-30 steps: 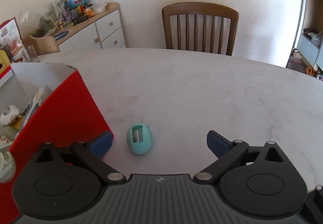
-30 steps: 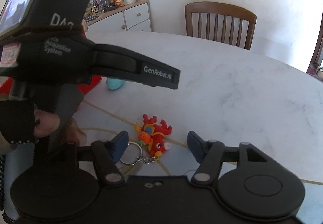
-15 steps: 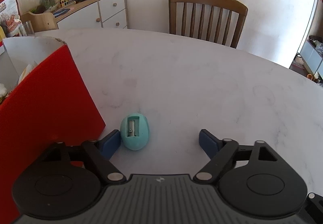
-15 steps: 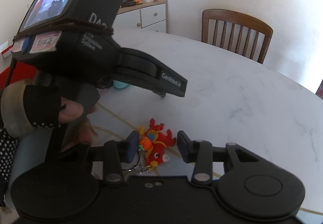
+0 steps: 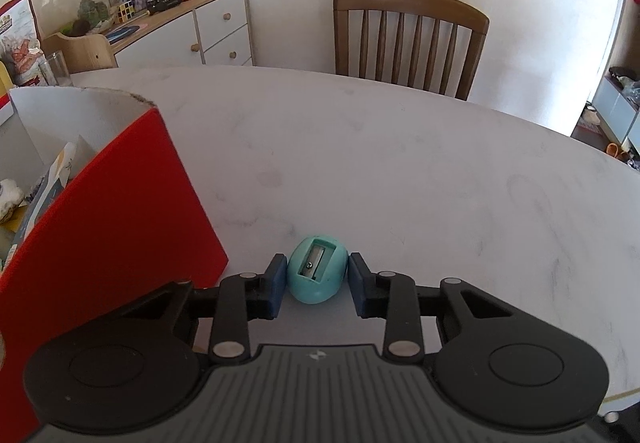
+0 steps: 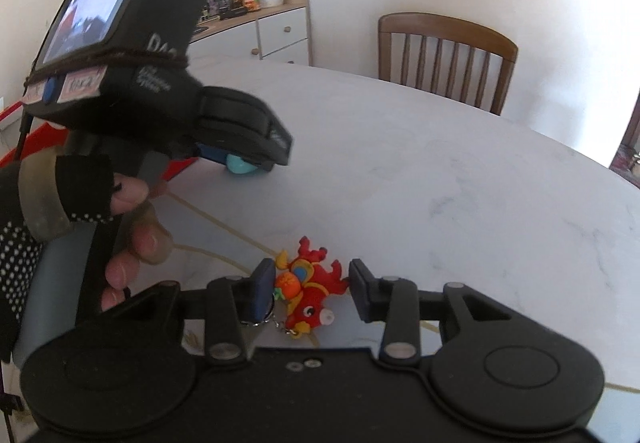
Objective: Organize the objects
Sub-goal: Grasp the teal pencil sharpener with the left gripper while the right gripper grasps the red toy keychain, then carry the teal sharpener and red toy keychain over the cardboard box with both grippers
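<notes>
Both grippers are closing in since a moment ago: the left gripper [image 5: 317, 280], whose fingers were spread wide on either side of the teal egg-shaped plastic pencil sharpener [image 5: 317, 269], is now narrowing until its blue pads [image 5: 277, 285] are sitting right against the sharpener's sides. The left pad is touching it; the right one is either touching or a hair away, I cannot tell which. The sharpener is lying on the pale marbled desk [image 5: 400, 171] with its flat face up, showing a recessed rectangular window with a silver blade and a small screw. It is resting just beside the lower corner of the tall red cardboard box [image 5: 116, 211], whose white inside is holding some papers and soft items that are too cropped to name.

From the right side, the right gripper [image 6: 312, 289] is likewise narrowing around the red rubbery dragon-shaped keychain [image 6: 310, 289], which is lying flat on the desk. The figure is bright red with orange and teal patches, branching antlers pointing away and a white snout toward the camera; a metal ring and short chain are trailing by the left pad [image 6: 260, 289]. That pad is touching the charm's orange edge, while the right one is standing just clear of it, so the jaws are not yet fully clamped.

A brown wooden slat-back chair [image 5: 410, 39] is standing at the far side of the desk.
</notes>
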{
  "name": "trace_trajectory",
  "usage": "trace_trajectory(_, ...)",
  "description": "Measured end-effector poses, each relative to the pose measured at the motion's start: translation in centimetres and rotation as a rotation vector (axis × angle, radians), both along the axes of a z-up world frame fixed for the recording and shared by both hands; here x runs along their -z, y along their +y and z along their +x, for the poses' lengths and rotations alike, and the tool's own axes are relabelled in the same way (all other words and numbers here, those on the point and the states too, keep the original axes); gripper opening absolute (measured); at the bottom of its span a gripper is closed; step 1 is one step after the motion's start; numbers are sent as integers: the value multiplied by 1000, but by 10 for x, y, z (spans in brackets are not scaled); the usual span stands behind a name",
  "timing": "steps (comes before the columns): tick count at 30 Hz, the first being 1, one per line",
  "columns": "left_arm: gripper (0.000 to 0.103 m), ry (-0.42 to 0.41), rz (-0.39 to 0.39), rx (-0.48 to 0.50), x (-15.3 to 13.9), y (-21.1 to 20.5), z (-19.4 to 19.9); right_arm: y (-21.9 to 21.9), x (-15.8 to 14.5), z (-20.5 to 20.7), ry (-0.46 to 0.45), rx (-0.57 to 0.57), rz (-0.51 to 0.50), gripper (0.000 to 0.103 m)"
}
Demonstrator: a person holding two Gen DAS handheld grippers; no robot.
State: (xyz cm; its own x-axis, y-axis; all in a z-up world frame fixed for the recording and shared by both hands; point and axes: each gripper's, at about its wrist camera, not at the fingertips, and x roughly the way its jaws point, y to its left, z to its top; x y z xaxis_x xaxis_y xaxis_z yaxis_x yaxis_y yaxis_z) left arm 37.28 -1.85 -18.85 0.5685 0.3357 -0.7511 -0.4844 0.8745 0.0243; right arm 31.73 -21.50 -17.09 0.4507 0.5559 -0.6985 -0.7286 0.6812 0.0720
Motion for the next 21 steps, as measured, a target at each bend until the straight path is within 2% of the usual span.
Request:
trace_trajectory(6, 32, -1, -3, 50, -7, -6, -17, -20, -9, -7, 24, 61, 6, 39)
trace_trajectory(9, 32, -9, 13, 109, -13, -12, -30, -29, -16, -10, 26, 86, 8, 38)
trace_trajectory(18, 32, -54, 36, 282, -47, -26, -75, -48, -42, -19, 50, 139, 28, 38)
trace_trajectory(21, 32, -61, 11, 314, -60, -24, -89, -53, -52, -25, 50, 147, 31, 38)
